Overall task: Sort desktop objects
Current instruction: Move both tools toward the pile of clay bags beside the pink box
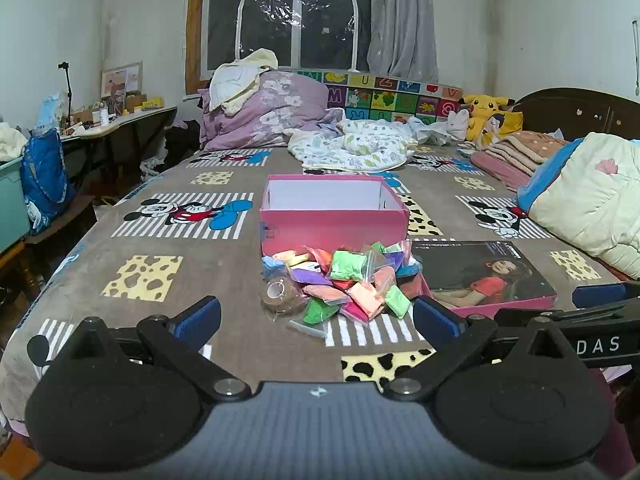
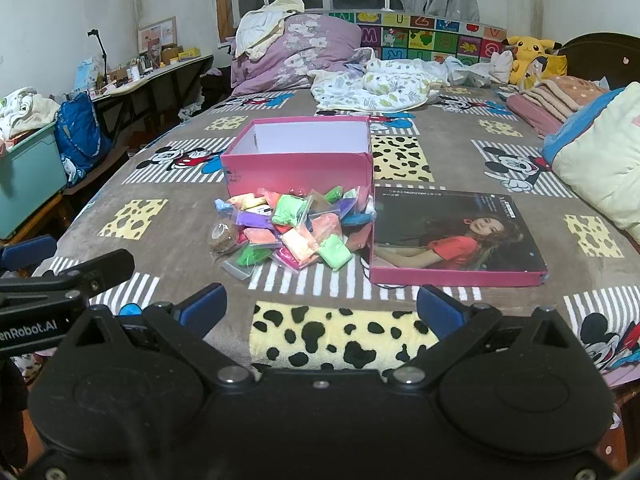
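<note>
**Both grippers wide open and empty, short of the pile on the bed**

In the left wrist view the left gripper point(image 1: 316, 320) fills the lower frame, its blue-padded jaws spread as wide as they go with nothing between them. Bare blanket shows in the gap, and just beyond it, at centre frame, lies the heap of clay packets point(image 1: 344, 280) in small clear bags. A roll of brown tape point(image 1: 280, 296) sits at the heap's left edge, touching it.

In the right wrist view the right gripper point(image 2: 320, 312) is likewise fully spread and holds nothing; a yellow spotted patch of the bed blanket point(image 2: 168, 248) lies between its fingers. The packets are further up, centre frame. The other gripper's black arm juts in at the left edge.

There is open blanket to the left of the pile, running to the bed's edge at lower left. To the right the room is tighter: the box lid point(image 2: 456, 236), printed side up, lies flat with its left side against the heap.

Directly behind the pile stands the pink box point(image 2: 298, 168), open-topped, its near wall touching the packets. Only white inner walls show; its floor is hidden from both views.

Folded quilts point(image 1: 588, 208) crowd the right edge.
</note>
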Action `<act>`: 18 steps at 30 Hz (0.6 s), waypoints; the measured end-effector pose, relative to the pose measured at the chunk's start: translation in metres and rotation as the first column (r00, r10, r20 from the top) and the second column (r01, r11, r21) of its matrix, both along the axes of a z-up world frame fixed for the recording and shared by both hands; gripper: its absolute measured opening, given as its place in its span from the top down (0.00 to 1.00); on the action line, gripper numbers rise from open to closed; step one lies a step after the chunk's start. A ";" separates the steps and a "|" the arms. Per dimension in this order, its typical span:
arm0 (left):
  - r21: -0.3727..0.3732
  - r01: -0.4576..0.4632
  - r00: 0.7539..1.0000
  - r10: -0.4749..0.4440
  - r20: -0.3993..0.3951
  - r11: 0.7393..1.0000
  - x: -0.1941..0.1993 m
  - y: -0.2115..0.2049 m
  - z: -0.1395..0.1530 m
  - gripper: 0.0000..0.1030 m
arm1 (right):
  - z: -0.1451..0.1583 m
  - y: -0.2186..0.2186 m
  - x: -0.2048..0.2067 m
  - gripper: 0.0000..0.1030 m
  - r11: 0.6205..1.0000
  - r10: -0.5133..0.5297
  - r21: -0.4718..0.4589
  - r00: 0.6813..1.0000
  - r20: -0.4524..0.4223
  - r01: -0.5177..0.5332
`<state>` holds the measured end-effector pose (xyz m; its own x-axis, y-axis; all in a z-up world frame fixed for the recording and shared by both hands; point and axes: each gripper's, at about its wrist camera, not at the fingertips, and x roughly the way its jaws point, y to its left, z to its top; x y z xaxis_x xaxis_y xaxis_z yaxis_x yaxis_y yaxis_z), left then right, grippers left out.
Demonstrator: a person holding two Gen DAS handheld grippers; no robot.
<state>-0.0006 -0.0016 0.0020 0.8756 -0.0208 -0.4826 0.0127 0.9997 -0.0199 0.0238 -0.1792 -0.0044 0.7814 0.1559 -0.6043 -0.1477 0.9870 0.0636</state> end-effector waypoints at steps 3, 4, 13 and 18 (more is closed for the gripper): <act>0.000 -0.001 1.000 0.001 -0.003 1.000 0.002 0.000 0.000 0.00 | -0.001 -0.003 0.001 0.00 1.000 0.001 0.000 1.000 -0.001 -0.001; 0.001 -0.001 1.000 0.001 -0.003 1.000 0.002 -0.001 0.000 0.00 | -0.001 -0.002 0.001 0.00 1.000 0.000 -0.001 1.000 -0.002 0.000; 0.002 0.001 1.000 -0.001 -0.007 1.000 0.004 -0.003 -0.003 0.00 | 0.000 -0.001 0.004 0.00 1.000 0.000 -0.005 1.000 -0.007 0.000; 0.002 0.002 1.000 -0.002 -0.009 1.000 0.005 -0.002 -0.001 0.00 | -0.001 0.000 0.005 0.00 1.000 0.001 -0.007 1.000 -0.010 -0.001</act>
